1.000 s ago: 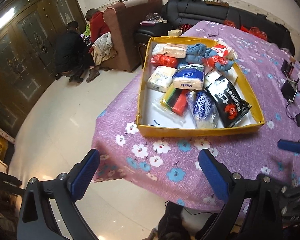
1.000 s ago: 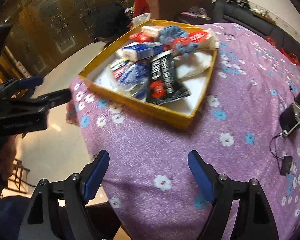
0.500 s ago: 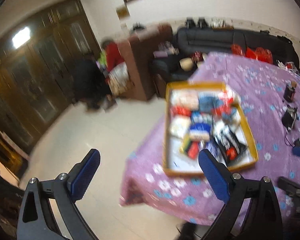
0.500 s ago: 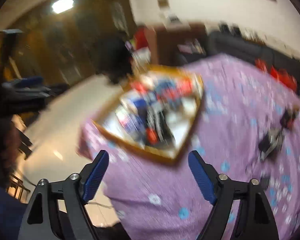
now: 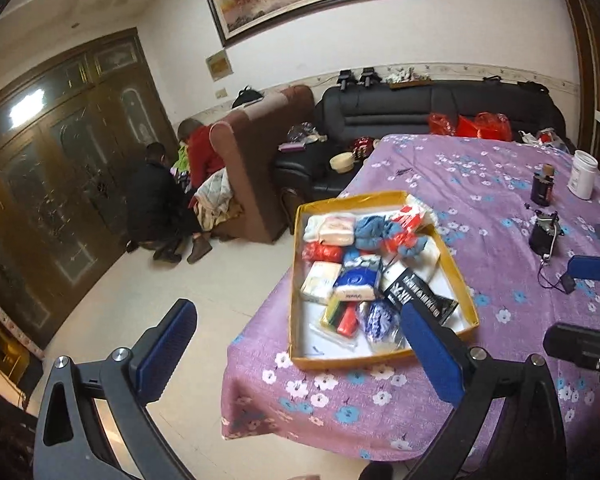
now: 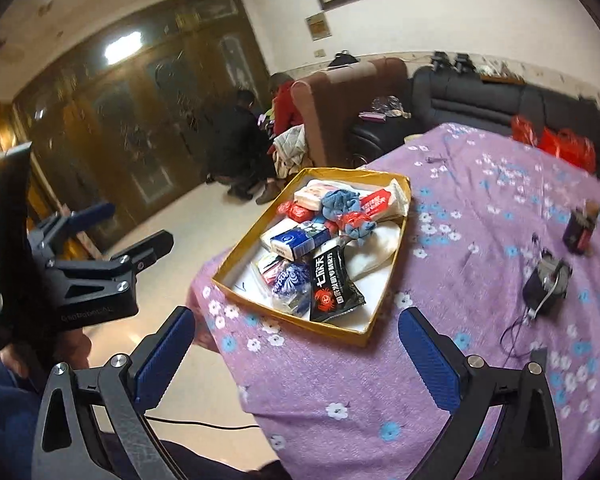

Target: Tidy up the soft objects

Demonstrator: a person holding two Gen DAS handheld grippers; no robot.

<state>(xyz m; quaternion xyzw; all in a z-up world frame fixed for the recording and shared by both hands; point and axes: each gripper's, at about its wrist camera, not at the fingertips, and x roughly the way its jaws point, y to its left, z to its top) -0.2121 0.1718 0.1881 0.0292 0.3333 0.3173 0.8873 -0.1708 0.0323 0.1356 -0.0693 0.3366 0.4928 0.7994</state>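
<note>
A yellow shallow box (image 5: pixel 469 298) (image 6: pixel 396 270) sits near the corner of a table with a purple flowered cloth (image 5: pixel 480 184) (image 6: pixel 472 216). It holds several soft packs: a blue tissue pack (image 5: pixel 356 284) (image 6: pixel 296 242), a black snack bag (image 5: pixel 420 298) (image 6: pixel 332 284), blue socks (image 5: pixel 374 226) (image 6: pixel 338 204), red packs (image 5: pixel 322 252) and a white cloth (image 6: pixel 374 248). My left gripper (image 5: pixel 296 348) is open and empty, held back from the table's corner. My right gripper (image 6: pixel 296 350) is open and empty, above the table's near edge.
A white jar (image 5: pixel 584 174), a dark bottle (image 5: pixel 542 188) (image 6: pixel 580 226) and a black device with cables (image 5: pixel 544 234) (image 6: pixel 546 286) stand on the table's right. A brown armchair (image 5: pixel 260 160), black sofa (image 5: pixel 440 108) and two crouching people (image 5: pixel 160 204) are beyond.
Both grippers have pulled back and risen away from the box, so it looks smaller and more of the room shows. Both stay open and empty.
</note>
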